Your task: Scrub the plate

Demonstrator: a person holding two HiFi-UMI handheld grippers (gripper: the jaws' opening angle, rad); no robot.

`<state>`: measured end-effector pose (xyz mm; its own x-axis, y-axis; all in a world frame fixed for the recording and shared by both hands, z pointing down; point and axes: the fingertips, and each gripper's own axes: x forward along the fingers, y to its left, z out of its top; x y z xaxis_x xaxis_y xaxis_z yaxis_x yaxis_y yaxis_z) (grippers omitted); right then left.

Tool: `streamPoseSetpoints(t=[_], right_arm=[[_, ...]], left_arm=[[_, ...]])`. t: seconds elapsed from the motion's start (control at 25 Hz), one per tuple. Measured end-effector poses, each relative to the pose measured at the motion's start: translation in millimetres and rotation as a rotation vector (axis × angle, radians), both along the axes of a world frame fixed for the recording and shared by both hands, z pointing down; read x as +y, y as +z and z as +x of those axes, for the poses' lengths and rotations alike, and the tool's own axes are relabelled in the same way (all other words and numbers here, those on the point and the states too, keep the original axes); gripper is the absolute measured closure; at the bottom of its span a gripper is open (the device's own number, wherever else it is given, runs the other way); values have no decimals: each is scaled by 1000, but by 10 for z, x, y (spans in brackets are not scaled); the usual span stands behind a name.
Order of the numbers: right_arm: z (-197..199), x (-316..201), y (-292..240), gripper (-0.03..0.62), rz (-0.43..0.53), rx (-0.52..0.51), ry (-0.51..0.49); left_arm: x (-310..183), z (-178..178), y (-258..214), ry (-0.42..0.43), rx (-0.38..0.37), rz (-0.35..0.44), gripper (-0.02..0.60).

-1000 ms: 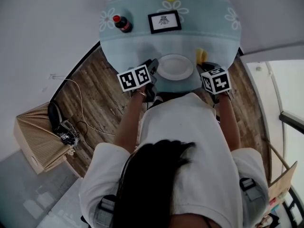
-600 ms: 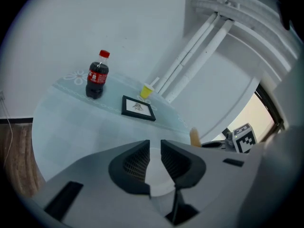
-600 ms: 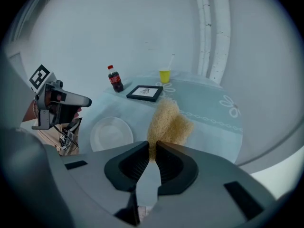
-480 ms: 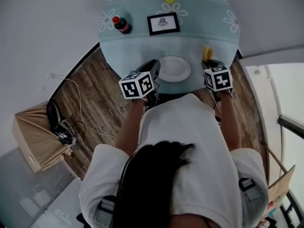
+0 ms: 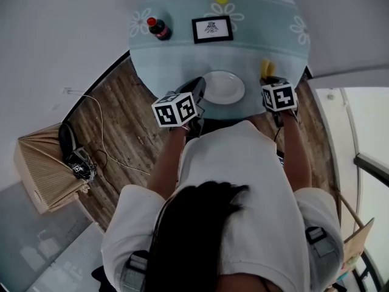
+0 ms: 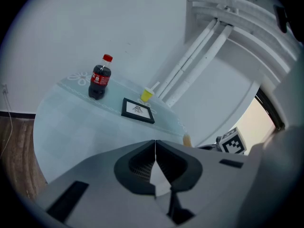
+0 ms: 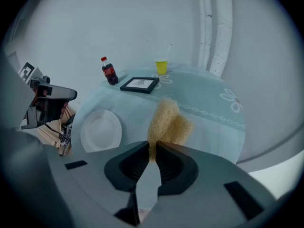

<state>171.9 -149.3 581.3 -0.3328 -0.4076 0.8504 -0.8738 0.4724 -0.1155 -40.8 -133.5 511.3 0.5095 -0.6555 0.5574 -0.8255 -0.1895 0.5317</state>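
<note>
Seen from above, the round white plate (image 5: 223, 87) sits at the near edge of the round table with the pale blue cloth (image 5: 182, 53), just where it was before. The left gripper (image 5: 199, 85) is at its left rim. In the left gripper view, its jaws have just been closing and now meet, with nothing seen between them. In the right gripper view, the right gripper (image 7: 153, 148) pinches a fluffy yellow sponge (image 7: 168, 122), apart from the plate.
</note>
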Motion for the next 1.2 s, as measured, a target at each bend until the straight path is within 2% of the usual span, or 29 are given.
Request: streamPoseSetpoints(t=[0.36, 0.92, 1.08, 1.16, 1.2], right_arm=[[-72, 14, 271, 536, -119, 0, -54], [-104, 8, 282, 534, -117, -35, -21], [-140, 36, 254, 534, -145, -84, -24], [-169, 54, 219, 532, -168, -141, -6], [-188, 54, 196, 510, -179, -175, 5]], left_arm=[[67, 79, 123, 33, 5, -38, 569], [84, 19, 234, 27, 4, -78, 569], [96, 78, 262, 41, 16, -89, 569], [97, 83, 266, 43, 18, -95, 569], [91, 80, 264, 42, 21, -97, 569]])
